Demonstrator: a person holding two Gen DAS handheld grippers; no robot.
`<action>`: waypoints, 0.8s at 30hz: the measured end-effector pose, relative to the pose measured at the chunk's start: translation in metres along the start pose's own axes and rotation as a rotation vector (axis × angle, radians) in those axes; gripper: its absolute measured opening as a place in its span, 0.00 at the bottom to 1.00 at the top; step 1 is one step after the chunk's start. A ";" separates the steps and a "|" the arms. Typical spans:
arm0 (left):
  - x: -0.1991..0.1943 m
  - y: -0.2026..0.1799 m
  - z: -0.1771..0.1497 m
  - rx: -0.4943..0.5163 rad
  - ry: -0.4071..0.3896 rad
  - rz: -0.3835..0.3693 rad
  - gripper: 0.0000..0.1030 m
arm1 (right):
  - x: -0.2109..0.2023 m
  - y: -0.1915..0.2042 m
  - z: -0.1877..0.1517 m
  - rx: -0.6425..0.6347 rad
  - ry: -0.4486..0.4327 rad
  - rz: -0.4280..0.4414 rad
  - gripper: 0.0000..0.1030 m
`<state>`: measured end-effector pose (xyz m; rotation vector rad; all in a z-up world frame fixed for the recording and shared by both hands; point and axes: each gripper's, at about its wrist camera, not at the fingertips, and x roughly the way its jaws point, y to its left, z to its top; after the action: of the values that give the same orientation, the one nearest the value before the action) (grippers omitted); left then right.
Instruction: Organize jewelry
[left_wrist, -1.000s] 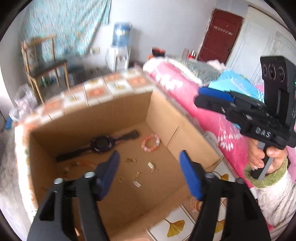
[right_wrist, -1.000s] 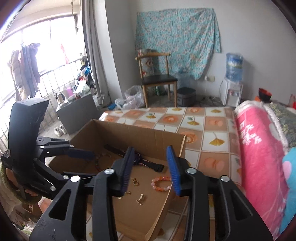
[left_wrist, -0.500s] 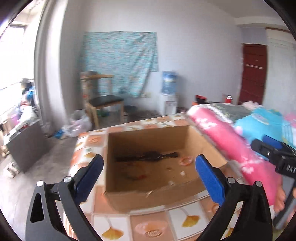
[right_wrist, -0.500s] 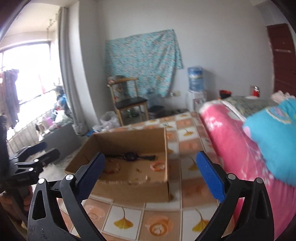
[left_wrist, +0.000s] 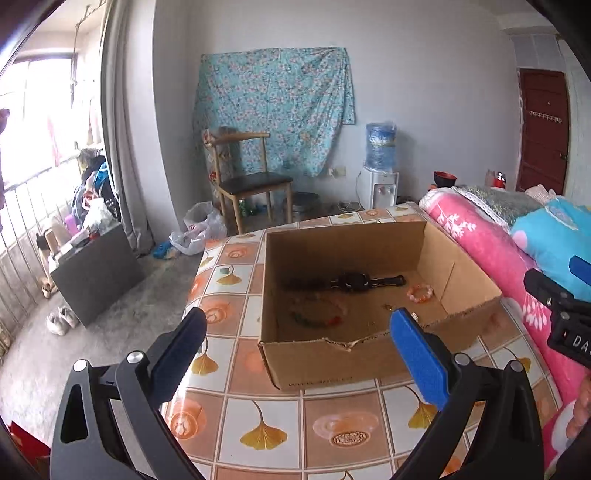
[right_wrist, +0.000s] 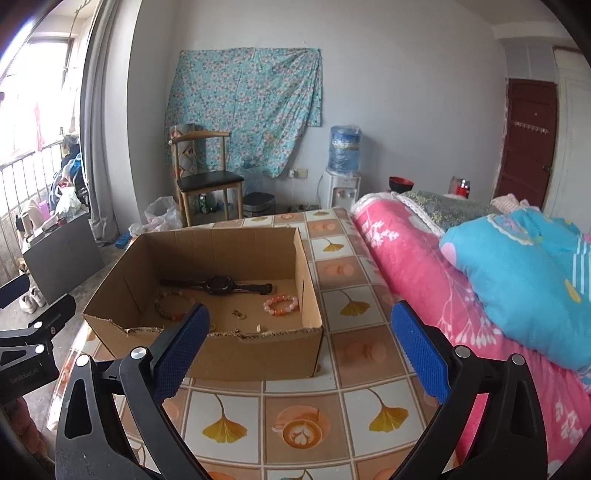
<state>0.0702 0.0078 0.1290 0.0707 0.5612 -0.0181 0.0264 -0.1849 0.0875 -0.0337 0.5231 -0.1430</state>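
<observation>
Both claws spread wide and empty, just opened, above the tiled table.
Open brown cardboard box (right_wrist: 236, 354) holds a black wristwatch (right_wrist: 218, 285), pink bead bracelet (right_wrist: 280, 305), small gold pieces (right_wrist: 239, 314); left gripper (left_wrist: 299, 354), right gripper (right_wrist: 301, 350).

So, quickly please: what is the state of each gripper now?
Left gripper: open, holding nothing.
Right gripper: open, holding nothing.

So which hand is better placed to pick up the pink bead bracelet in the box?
Probably right: the pink bead bracelet lies by the cardboard box wall nearest the right gripper. Both jaws are open and empty.
</observation>
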 end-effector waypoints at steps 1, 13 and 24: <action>0.001 0.001 0.000 -0.014 0.001 0.000 0.95 | 0.003 0.001 0.001 0.001 0.010 0.009 0.92; 0.036 -0.006 -0.001 -0.075 0.217 0.011 0.95 | 0.034 0.013 -0.007 0.013 0.153 0.034 0.92; 0.060 -0.008 -0.007 -0.117 0.337 -0.005 0.95 | 0.055 0.014 -0.016 0.025 0.243 0.042 0.92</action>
<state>0.1173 0.0006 0.0910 -0.0433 0.8983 0.0226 0.0674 -0.1793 0.0452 0.0195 0.7637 -0.1129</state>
